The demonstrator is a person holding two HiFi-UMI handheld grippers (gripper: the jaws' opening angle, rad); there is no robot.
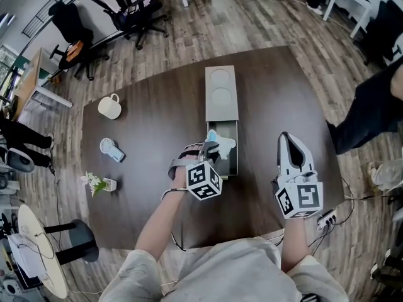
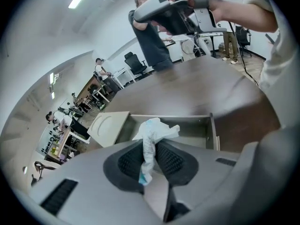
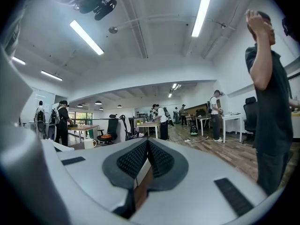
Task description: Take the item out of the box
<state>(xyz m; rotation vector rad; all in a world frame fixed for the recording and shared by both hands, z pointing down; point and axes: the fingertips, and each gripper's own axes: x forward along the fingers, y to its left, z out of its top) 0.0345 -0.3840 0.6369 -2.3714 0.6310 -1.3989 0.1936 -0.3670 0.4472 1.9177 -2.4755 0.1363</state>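
Note:
A long grey box [image 1: 235,162] lies open on the dark table [image 1: 157,124], its lid [image 1: 221,94] slid away toward the far side. My left gripper [image 1: 211,150] hangs just above the open end, shut on a crumpled white and pale blue item [image 1: 220,142]. In the left gripper view the item [image 2: 153,134] is pinched between the black pads [image 2: 130,161] and bunches out over the box [image 2: 199,125]. My right gripper [image 1: 288,138] hovers to the right of the box, away from it. Its jaws [image 3: 147,156] are shut with nothing between them.
A cream mug [image 1: 111,106], a small blue and white fan-like gadget [image 1: 111,149] and a tiny vase of flowers [image 1: 97,182] stand on the table's left side. A power strip [image 1: 327,219] hangs by the near right edge. A person [image 1: 378,102] stands at the right.

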